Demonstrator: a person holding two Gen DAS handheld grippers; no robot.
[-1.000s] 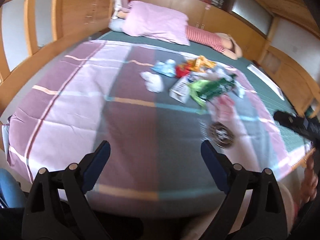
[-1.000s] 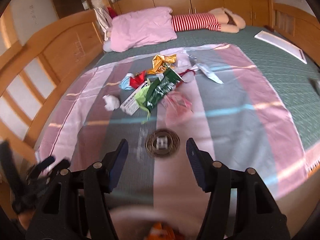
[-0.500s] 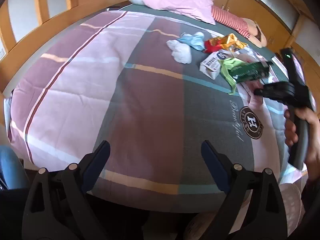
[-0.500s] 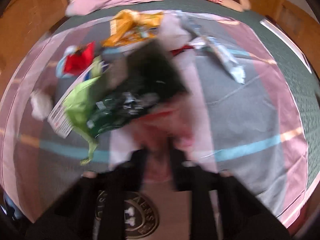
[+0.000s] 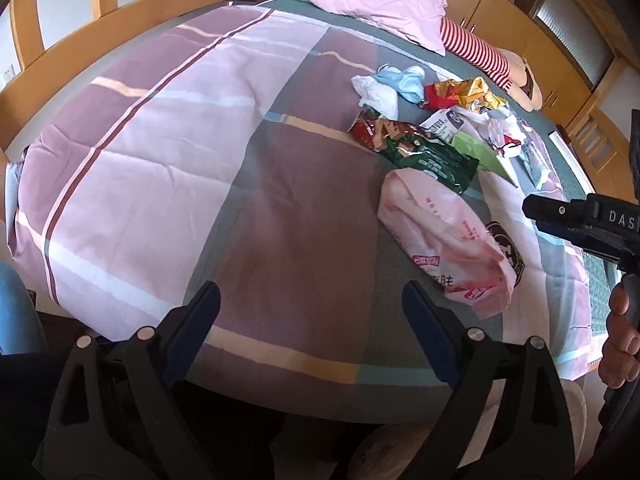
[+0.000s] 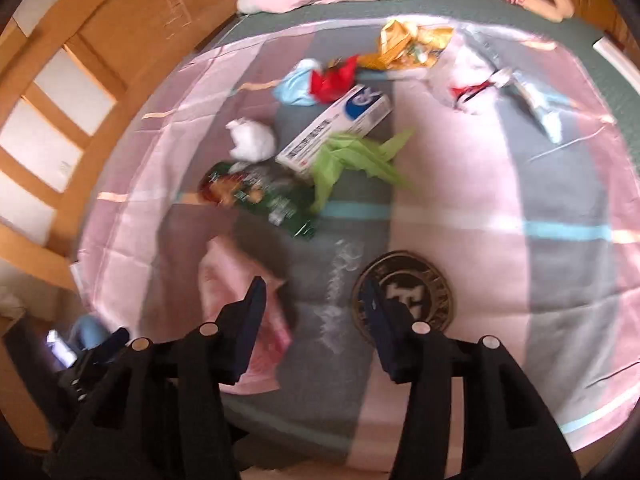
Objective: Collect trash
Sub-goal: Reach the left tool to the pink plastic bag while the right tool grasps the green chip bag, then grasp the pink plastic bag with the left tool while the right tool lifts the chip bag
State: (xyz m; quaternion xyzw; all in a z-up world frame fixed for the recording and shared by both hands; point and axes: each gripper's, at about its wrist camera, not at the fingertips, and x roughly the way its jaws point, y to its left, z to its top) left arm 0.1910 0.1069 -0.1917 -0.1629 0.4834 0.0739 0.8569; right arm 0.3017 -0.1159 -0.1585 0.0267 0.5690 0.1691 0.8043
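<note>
Trash lies in a loose heap on the bed. A pink plastic bag (image 5: pixel 444 240) lies nearest, also in the right wrist view (image 6: pixel 240 304). A dark green snack packet (image 5: pixel 416 152) (image 6: pixel 264 196) lies beyond it, then a white tissue wad (image 5: pixel 378 94) (image 6: pixel 252 142), a white box (image 6: pixel 336 128), a light green wrapper (image 6: pixel 356 156), red and gold wrappers (image 5: pixel 464 94) (image 6: pixel 408 44). My left gripper (image 5: pixel 310 316) is open and empty over the blanket's near edge. My right gripper (image 6: pixel 314 306) is open and empty, just right of the pink bag.
A striped pink and grey blanket (image 5: pixel 160 128) covers the bed. A wooden bed rail (image 5: pixel 100 32) runs along the left. A pink pillow (image 5: pixel 376 4) and a red-striped stuffed toy (image 5: pixel 480 52) lie at the head. The right gripper's body (image 5: pixel 588 224) shows in the left wrist view.
The right gripper closed on the pink bag and green packet in the heap, dragged them nearer and to the left, then opened and let go. The left gripper stayed open and shifted closer.
</note>
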